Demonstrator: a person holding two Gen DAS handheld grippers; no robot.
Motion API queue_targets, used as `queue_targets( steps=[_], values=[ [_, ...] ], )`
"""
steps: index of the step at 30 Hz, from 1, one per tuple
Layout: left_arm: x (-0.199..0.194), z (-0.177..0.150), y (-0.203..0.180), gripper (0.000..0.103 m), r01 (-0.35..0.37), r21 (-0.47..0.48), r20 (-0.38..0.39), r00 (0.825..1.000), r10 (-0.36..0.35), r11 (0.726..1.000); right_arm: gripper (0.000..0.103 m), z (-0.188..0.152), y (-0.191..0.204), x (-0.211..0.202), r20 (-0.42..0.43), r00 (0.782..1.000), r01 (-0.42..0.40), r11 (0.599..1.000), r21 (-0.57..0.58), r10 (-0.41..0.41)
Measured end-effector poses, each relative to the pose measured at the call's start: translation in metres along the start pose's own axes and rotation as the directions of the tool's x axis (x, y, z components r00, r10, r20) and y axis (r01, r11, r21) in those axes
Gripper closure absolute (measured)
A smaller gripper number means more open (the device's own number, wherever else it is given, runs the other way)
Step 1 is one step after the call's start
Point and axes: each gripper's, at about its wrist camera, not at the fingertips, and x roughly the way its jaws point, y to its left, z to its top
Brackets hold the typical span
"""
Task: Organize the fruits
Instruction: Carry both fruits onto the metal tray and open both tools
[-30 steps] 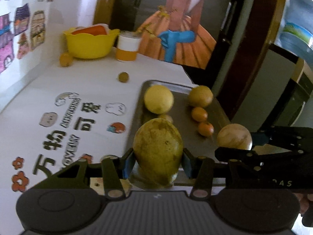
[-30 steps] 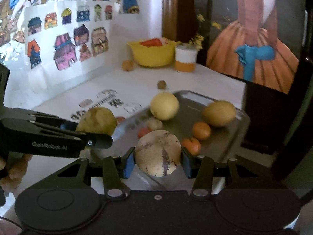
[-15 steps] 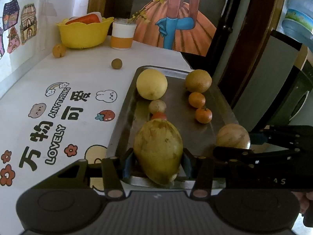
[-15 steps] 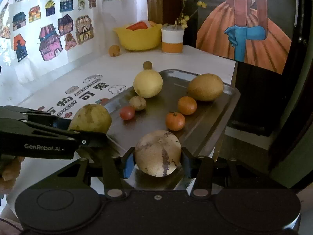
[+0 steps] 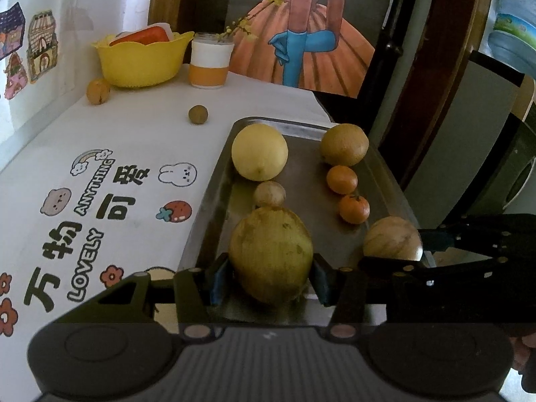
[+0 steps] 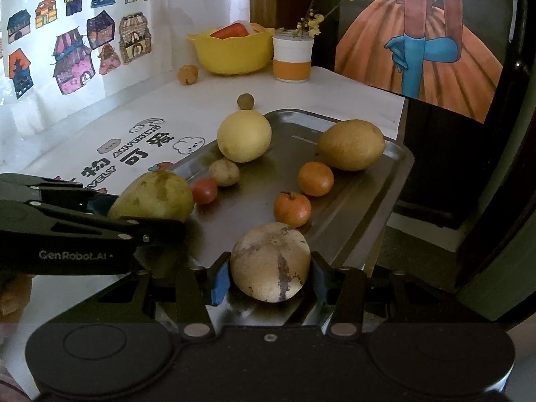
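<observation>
Fruits are what we are sorting, and most of them already sit on the metal tray. We hold 2 more. Our left claw is clamped on a big yellow-green mango, and our right claw is clamped on a round pale fruit with brown blotches. Both hang at the tray's near end; whether either fruit touches the metal, we cannot tell.

On the tray we count 2 rows running away from us. The left row has a large yellow citrus, a small tan fruit and a small red one. The right row has a brownish-yellow oval fruit and 2 small oranges, one behind the other. Out on the tabletop, 2 small fruits remain loose: a brown one just off the tray's far corner and an orange one beside the yellow bowl.

The relation that matters, we judge, is this: each held fruit lies directly at the near end of its own row, the mango with its long axis pointing along the left row, just before the small red fruit, and the round fruit just before the nearer orange. Setting down should need only a short lowering. The loose fruits lie nearer our left claw.
</observation>
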Motion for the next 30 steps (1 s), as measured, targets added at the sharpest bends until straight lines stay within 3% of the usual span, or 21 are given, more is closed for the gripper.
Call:
queue_targets(
  steps=[17,24,30],
  values=[
    [0.000,0.002,0.005,0.048,0.016,-0.024,-0.019,1.000,-0.016,1.000,0.049,0.006,-0.002,0.002,0.023,1.000,0.015,1.000,0.004,-0.015],
    [-0.010,-0.003,0.006,0.047,0.020,-0.031,-0.020,1.000,-0.021,0.999,0.035,0.003,-0.002,-0.011,0.046,0.998,0.045,0.999,0.001,-0.045],
    [-0.031,-0.003,0.006,0.034,0.016,-0.029,0.033,0.999,-0.015,0.999,0.019,-0.002,-0.001,-0.032,0.077,0.995,0.066,0.998,0.008,-0.066]
  ],
)
